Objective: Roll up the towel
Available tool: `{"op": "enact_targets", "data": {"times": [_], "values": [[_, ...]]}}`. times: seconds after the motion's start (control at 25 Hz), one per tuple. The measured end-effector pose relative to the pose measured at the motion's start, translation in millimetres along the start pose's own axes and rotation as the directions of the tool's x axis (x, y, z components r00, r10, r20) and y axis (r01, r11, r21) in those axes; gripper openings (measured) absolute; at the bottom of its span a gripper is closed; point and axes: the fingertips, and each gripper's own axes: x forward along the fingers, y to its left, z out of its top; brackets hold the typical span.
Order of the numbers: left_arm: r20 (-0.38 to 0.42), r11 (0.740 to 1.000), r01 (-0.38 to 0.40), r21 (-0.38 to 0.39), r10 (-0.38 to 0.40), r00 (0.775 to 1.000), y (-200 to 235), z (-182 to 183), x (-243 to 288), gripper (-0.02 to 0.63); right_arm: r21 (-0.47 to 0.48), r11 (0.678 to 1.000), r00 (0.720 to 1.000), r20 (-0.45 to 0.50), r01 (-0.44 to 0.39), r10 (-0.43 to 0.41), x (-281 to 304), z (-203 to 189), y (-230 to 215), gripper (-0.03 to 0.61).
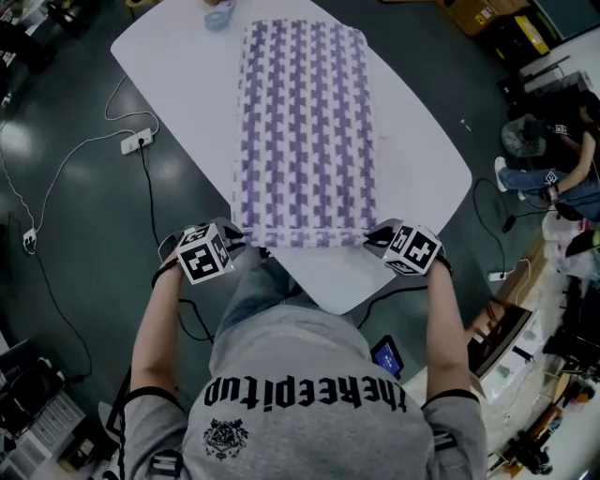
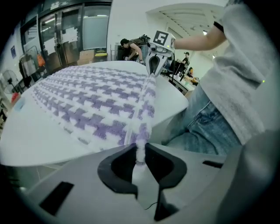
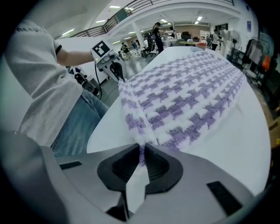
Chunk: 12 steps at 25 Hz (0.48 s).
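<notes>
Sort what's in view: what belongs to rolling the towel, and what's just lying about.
Belongs to the job:
towel, spread flat
left tool and right tool, each shut on a near corner
table under it

Lying about:
small bluish object at the table's far end
power strip on the floor

Nubby woven cloth towel [image 1: 305, 131], smooth matt white table [image 1: 178, 75], matt plastic hand-held grippers
</notes>
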Motion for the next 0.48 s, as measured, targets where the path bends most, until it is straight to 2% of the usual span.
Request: {"op": "enact_targets", "data": {"times": [0.12, 0.24, 0.48], "values": [[0.043, 0.996, 0.043, -0.077, -0.040, 0.998, 5, 5, -8, 0.044, 0.049, 0.999, 1.000, 0.031, -0.005, 0.004, -4, 3, -8, 0.018], [0.078, 0.990, 0.053, -0.132, -0.043, 0.996, 11, 4, -12, 0.046, 0.081, 0.997, 0.998, 0.058, 0.009, -0.013, -5, 7, -13, 0.020], [0.067, 0.988, 0.005, -0.152, 0.006, 0.998, 33, 6, -6, 0.046, 0.059, 0.994, 0.993, 0.070, 0.090, -0.094, -5, 12, -34, 0.028]]}}
